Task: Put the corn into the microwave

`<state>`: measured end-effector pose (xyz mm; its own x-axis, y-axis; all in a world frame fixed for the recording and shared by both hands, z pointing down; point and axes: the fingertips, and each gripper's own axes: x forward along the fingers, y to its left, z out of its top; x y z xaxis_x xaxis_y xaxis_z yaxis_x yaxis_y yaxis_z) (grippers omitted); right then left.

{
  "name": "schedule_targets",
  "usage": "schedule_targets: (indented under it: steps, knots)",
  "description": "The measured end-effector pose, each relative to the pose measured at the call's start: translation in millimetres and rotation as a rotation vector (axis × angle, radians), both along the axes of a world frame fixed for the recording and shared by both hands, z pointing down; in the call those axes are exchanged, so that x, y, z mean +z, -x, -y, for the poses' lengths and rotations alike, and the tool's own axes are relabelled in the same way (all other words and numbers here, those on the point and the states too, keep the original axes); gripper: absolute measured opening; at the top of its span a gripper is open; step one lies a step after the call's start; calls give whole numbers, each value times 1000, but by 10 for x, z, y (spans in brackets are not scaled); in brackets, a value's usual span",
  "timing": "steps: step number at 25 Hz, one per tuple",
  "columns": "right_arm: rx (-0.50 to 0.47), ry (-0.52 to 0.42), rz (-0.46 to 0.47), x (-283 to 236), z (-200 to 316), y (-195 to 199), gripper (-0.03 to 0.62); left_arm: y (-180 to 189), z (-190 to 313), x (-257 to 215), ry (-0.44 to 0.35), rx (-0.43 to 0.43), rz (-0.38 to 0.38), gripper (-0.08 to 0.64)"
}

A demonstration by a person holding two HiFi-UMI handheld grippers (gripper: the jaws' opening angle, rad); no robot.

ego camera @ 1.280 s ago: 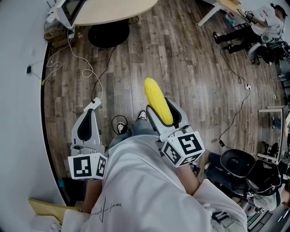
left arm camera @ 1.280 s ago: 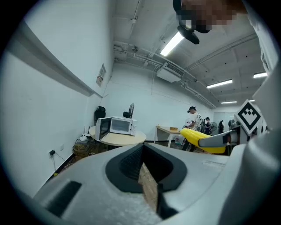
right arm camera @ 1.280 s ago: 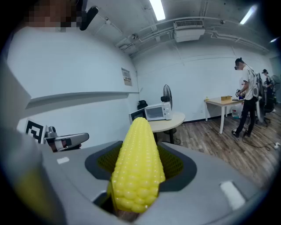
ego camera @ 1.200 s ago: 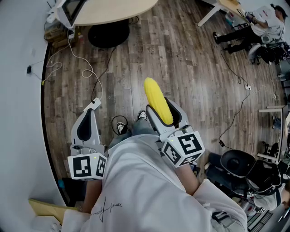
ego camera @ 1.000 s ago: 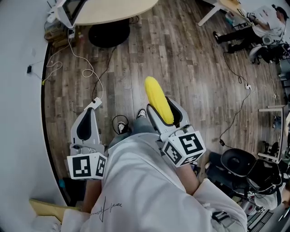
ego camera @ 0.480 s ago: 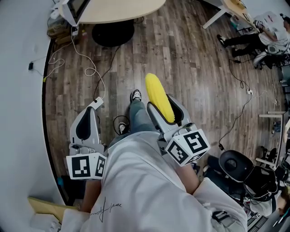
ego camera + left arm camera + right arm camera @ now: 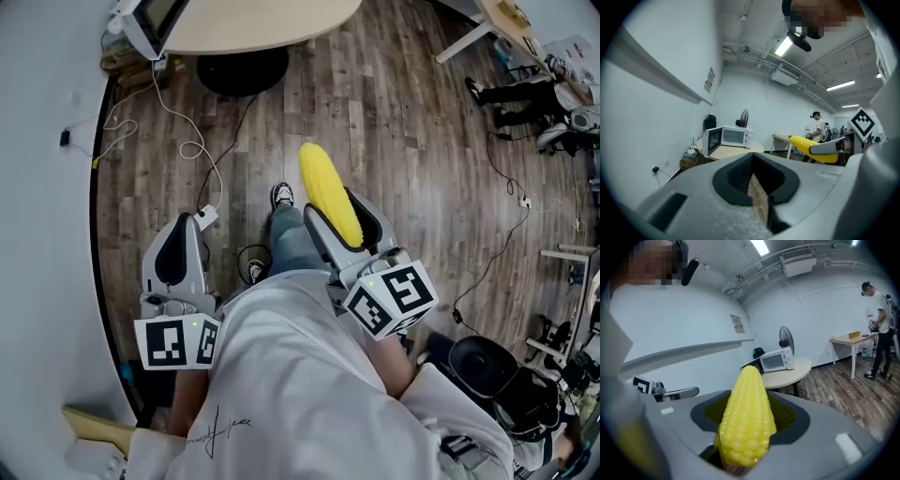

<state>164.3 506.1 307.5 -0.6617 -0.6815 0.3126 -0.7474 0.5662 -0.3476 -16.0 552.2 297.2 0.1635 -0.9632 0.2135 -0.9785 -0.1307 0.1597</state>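
Observation:
A yellow corn cob [image 7: 328, 194] [image 7: 747, 420] sticks forward out of my right gripper [image 7: 341, 218] [image 7: 748, 405], whose jaws are shut on its lower part. It also shows in the left gripper view as the corn cob [image 7: 809, 146], off to the right. The white microwave [image 7: 726, 139] [image 7: 774, 361] stands on a round table [image 7: 267, 21] ahead, its door swung open. My left gripper [image 7: 183, 232] [image 7: 753, 160] is held low at the left, jaws together with nothing between them.
White cables [image 7: 192, 150] and a power strip [image 7: 206, 217] lie on the wood floor by the left wall. The table's black base [image 7: 242, 70] is ahead. My own shoe [image 7: 281, 195] is forward. A person [image 7: 881, 329] stands at a desk far right; an office chair [image 7: 487, 361] is behind me to the right.
Both grippers and the corn have moved forward toward the round table as I stepped ahead. The table and microwave now sit closer. The grip on the corn is unchanged.

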Motion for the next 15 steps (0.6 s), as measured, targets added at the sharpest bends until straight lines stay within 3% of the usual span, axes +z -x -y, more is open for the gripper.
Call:
schedule_targets:
  steps: [15]
  knots:
    - [-83, 22, 48, 61, 1946, -100, 259, -221, 1859, -95, 23, -29, 35, -12]
